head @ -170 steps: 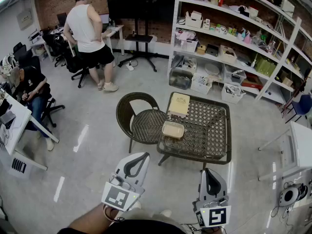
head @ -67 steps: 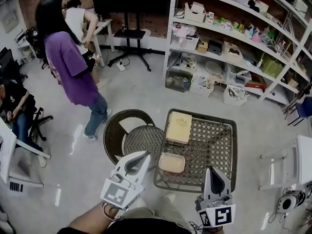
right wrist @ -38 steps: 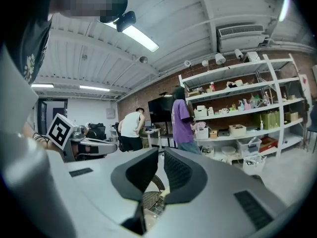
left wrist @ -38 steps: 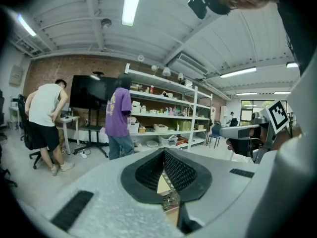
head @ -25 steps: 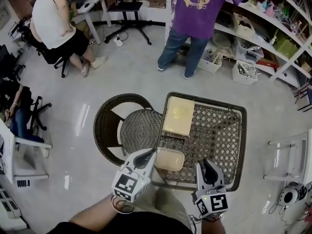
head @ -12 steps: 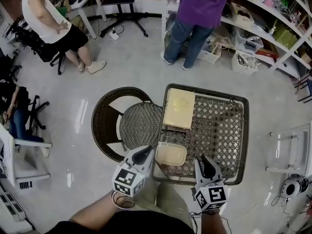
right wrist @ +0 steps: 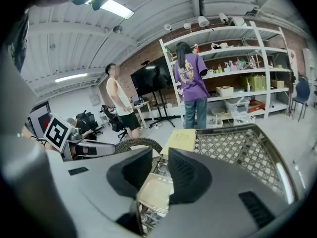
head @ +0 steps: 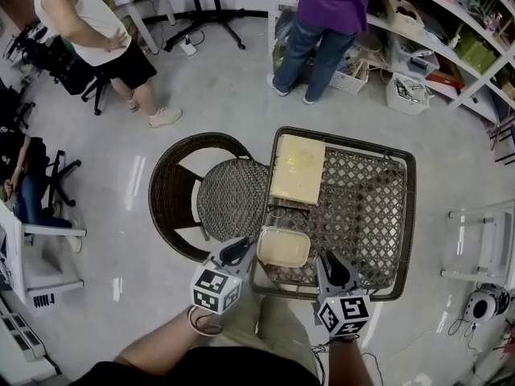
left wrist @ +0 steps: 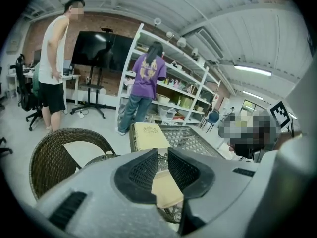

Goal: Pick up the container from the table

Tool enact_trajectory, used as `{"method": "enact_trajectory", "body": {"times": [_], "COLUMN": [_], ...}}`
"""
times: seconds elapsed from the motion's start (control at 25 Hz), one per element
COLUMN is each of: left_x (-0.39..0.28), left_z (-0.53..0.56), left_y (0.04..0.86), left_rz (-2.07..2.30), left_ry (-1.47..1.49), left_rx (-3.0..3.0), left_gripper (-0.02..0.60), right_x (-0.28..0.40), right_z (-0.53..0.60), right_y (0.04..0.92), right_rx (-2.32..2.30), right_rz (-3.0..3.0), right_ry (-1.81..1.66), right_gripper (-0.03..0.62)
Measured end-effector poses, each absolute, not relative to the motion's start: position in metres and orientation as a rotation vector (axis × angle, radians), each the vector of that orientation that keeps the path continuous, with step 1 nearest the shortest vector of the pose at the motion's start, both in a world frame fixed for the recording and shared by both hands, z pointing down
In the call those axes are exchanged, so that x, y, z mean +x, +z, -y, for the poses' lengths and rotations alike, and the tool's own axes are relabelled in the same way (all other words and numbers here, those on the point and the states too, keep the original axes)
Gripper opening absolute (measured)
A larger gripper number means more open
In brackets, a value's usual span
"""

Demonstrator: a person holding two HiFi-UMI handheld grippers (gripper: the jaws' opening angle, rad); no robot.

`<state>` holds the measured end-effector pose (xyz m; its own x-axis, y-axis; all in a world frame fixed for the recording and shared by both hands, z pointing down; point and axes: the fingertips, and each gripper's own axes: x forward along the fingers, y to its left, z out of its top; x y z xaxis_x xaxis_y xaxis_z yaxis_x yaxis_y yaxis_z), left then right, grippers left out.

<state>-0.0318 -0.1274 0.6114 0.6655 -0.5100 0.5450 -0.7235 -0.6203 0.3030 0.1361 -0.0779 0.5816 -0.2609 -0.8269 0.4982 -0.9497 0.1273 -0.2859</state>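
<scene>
Person in white top (head: 84, 18): standing at far left on the pale floor, near desks and office chairs.
Wicker chair (head: 173, 207): dark weave, round seat, right up against the left edge of the worktop.
Left tool (head: 239, 248): held low at the near left corner of the worktop, tips just beside the near left corner of the container; touching or not, cannot tell. Jaws slightly apart with a narrow gap, nothing pinched, the container in sight beyond the gap.
Container (head: 282, 247): shallow, rectangular with rounded corners, pale cream with a lighter rim. Lying flat near the front left corner of the worktop, between the two tools in the head view.
Flat yellow box (head: 298, 167): pale yellow, faint emblem on top, lying on the far left part of the worktop, just beyond the container and apart from it.
Right tool (head: 325, 260): held low over the near edge of the worktop, just to the right of the container. Jaws spread a little wider than the left pair, empty, pointing towards the container.
Person in purple top (head: 334, 2): standing with back turned at the shelves.
Worktop (head: 406, 215): low, rectangular, dark open lattice with a raised rim.
Shelves (head: 459, 51): white, along the far right, filled with bins and boxes.
</scene>
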Motion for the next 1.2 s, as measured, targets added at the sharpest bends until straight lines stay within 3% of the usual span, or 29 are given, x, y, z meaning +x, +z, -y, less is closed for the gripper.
{"method": "enact_trajectory", "body": {"times": [1.2], "left_x": [-0.047], "left_z": [0.124], "left_y": [0.720], "left_rz": [0.935], "left_ry": [0.737], "left_rx": [2.207], "left_gripper": [0.078], "right_x": [0.154], "right_z": [0.068], "right_y": [0.712], "right_rx": [1.615], "right_rz": [2.024], "right_ry": [1.068], "right_gripper": [0.098]}}
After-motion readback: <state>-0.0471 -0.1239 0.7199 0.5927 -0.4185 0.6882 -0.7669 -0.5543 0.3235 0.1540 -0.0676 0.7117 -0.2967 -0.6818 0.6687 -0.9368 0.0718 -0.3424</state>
